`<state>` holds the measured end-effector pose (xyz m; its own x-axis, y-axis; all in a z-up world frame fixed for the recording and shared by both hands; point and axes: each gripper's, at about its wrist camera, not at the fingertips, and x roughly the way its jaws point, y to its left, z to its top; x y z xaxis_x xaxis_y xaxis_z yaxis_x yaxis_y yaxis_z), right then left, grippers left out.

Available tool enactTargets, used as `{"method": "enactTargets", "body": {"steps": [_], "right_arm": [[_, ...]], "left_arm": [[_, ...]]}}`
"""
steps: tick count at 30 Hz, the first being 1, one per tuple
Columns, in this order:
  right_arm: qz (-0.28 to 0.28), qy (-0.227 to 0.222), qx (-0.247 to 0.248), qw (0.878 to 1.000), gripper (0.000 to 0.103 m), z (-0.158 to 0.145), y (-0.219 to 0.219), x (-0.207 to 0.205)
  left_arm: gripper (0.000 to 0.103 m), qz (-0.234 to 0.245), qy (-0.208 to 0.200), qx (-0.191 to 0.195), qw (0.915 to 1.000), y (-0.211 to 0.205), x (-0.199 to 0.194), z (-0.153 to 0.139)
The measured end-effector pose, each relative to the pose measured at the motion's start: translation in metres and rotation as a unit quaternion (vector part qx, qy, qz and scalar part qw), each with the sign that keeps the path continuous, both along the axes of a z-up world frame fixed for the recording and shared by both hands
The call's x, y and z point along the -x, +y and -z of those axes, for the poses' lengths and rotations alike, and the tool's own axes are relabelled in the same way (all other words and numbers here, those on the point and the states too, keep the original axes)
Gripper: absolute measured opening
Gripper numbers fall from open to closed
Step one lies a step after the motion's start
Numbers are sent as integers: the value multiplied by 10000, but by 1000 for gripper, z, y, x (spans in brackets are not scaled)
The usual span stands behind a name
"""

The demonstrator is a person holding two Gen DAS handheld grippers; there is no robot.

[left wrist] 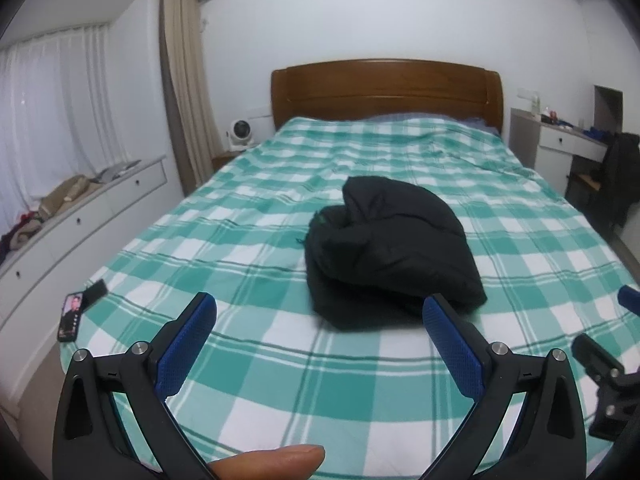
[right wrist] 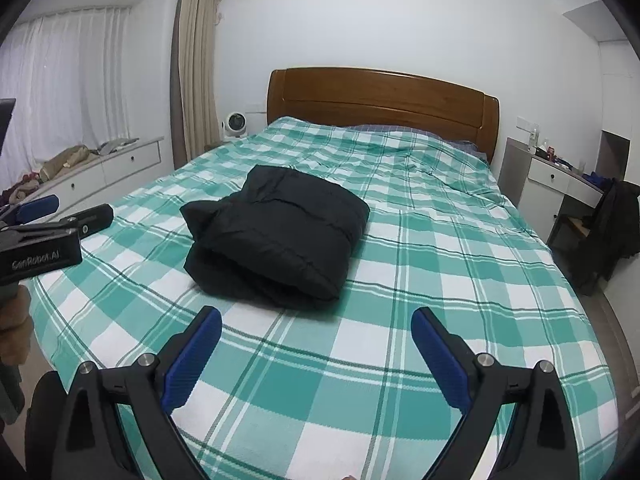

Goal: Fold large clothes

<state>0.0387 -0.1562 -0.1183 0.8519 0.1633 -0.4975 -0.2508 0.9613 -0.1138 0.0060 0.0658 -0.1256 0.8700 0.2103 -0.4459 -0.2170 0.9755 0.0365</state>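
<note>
Two grippers, both mine, both spread wide with nothing between the pads. Left gripper point(left wrist: 320, 312) hangs over the near end of the bed point(left wrist: 280, 380); right gripper point(right wrist: 316, 324) likewise, a little to the right of it.

The jacket point(left wrist: 390, 248) lies mid-bed, black and puffy, already a compact bundle, layers stacked, a fold edge facing me. From the right wrist view it point(right wrist: 276, 236) sits just beyond the fingertips, left of centre. Neither gripper touches it.

Phone point(left wrist: 71, 316) rests at the near left edge of the bed, well apart from the jacket. Chair with dark clothing point(right wrist: 608, 232) stands far right, off the bed.

My read: folding looks finished or nearly so; this is the release and check stage. One flap at the far left top of the bundle stands up loosely. If I go on, the next move calls for reaching forward, pinching that flap, and pressing it flat. Puffy fill may spring back, so slow pressure is needed.
</note>
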Motion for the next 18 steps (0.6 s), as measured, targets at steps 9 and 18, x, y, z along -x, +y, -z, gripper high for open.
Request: {"method": "enactTargets", "body": {"steps": [9, 18], "right_arm": [[161, 209, -9, 9997, 103, -4, 9, 14], [-15, 56, -164, 9998, 103, -13, 16, 34]], "left_arm": [[103, 30, 155, 257, 9995, 3, 20, 2], [103, -42, 189, -108, 9998, -4, 36, 2]]}}
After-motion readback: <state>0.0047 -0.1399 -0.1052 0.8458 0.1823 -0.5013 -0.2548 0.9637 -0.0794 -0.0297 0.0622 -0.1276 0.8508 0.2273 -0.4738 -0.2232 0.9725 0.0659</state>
